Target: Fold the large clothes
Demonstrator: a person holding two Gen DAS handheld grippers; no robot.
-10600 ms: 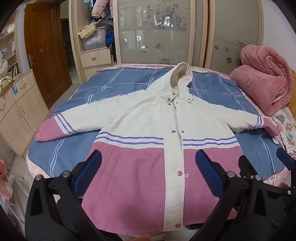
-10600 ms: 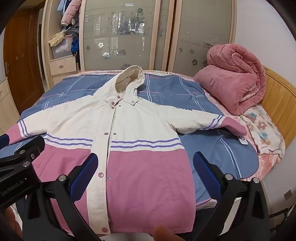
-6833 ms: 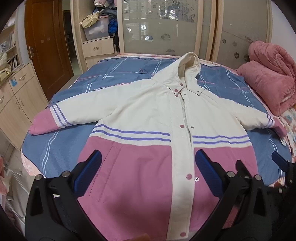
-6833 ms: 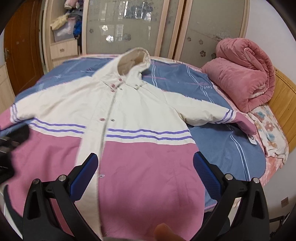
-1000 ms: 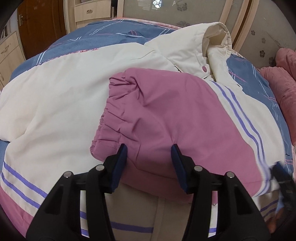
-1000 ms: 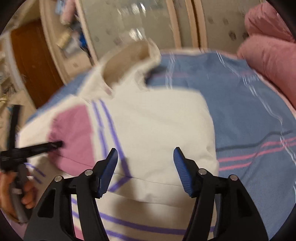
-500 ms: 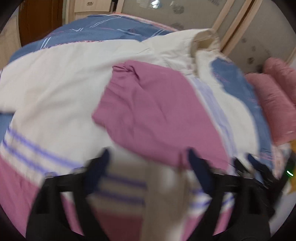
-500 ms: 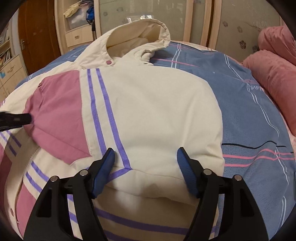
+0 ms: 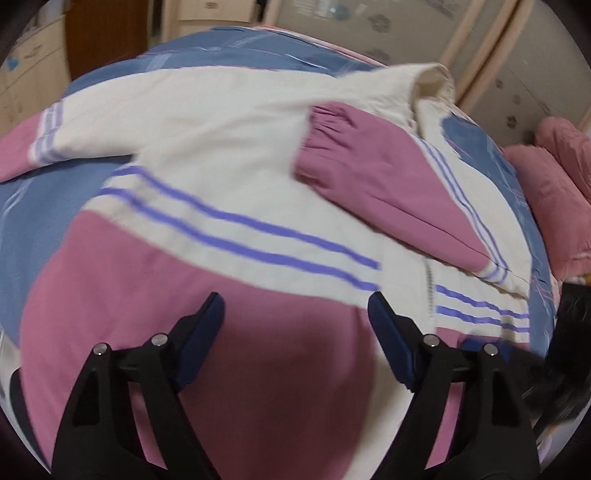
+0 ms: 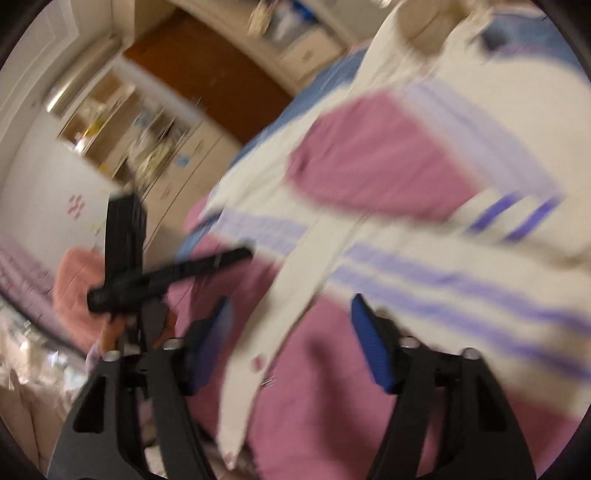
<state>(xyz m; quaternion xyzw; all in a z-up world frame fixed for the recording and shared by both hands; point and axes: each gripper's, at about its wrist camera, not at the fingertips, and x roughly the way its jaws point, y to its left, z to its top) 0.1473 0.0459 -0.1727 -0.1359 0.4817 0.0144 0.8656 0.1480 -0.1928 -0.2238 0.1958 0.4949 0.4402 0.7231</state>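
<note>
A large cream and pink hooded jacket [image 9: 229, 236] with purple stripes lies flat on the bed; it also shows, blurred, in the right wrist view [image 10: 424, 258]. Its right sleeve [image 9: 373, 184] is folded across the chest, pink cuff toward the collar. Its left sleeve [image 9: 74, 129] still lies spread out to the left. My left gripper [image 9: 295, 325] is open and empty above the pink lower front. My right gripper [image 10: 291, 328] is open and empty above the pink hem near the button strip. The left gripper also appears in the right wrist view [image 10: 170, 277].
The bed has a blue striped cover [image 9: 40, 229]. A rolled pink quilt [image 9: 554, 184] lies at the right. A wardrobe [image 9: 406, 33] stands behind the bed, a brown door [image 10: 207, 77] and cream cabinets [image 9: 26, 74] to the left.
Both grippers have pulled back from the folded sleeve toward the jacket's pink lower part. The right wrist view has swung left and is blurred. The sleeve stays folded on the chest.
</note>
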